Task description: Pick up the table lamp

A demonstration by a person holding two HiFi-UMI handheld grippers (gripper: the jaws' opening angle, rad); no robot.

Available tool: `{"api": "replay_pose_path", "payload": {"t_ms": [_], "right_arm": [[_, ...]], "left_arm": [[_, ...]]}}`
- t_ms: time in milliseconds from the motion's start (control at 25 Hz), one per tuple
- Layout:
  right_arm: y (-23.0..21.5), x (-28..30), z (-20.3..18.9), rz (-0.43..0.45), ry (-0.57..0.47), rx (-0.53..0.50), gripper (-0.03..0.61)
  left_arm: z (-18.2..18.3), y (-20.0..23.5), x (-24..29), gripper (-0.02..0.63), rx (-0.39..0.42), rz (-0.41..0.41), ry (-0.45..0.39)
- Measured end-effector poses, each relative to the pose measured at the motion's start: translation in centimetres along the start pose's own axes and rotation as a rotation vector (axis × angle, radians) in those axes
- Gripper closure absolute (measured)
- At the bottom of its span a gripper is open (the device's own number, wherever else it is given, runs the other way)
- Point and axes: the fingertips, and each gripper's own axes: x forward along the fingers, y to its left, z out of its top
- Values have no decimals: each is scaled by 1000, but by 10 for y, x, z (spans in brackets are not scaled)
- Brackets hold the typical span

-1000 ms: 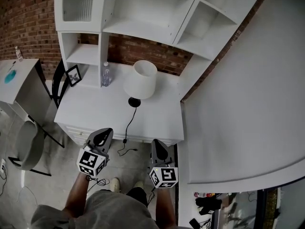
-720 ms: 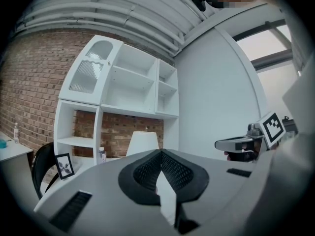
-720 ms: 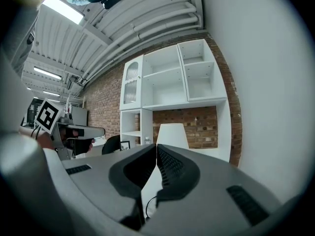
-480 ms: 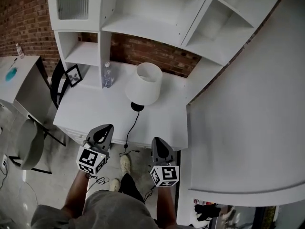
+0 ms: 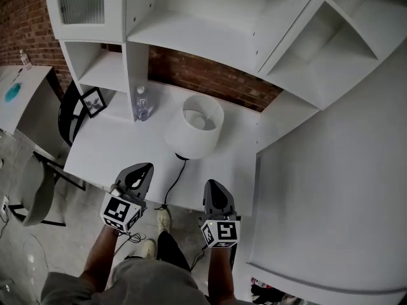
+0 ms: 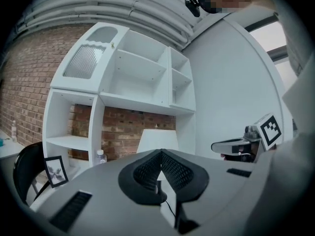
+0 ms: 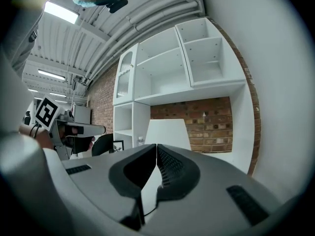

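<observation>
No words, numbers or brand names can be read anywhere; the marker cube [image 5: 121, 212] on the left gripper [image 5: 146, 168] and its twin on the right gripper [image 5: 210, 183] carry black-and-white square code patterns, not letters; the bottle [image 5: 142, 103] has a label too small to read; the framed picture [image 5: 93, 101] shows no legible writing.

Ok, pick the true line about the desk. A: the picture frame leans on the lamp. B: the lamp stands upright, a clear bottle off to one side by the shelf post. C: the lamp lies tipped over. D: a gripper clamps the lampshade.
B: the head view shows the table lamp standing upright on the desk, the bottle apart from it by the shelf post.
</observation>
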Motion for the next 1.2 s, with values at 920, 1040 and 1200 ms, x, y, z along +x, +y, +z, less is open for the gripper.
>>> {"api": "replay_pose_path", "payload": {"t_ms": [920,1040,1200], "right_arm": [[-30,97,-118,63,126,17,555],[-28,105,-133,74,113,28,555],[-31,114,-149,78,95,30,555]], "left_arm": [[-100,44,83,611,21,12,103],[-114,51,86,611,28,27,97],[-130,53,91,611,40,34,84]]}}
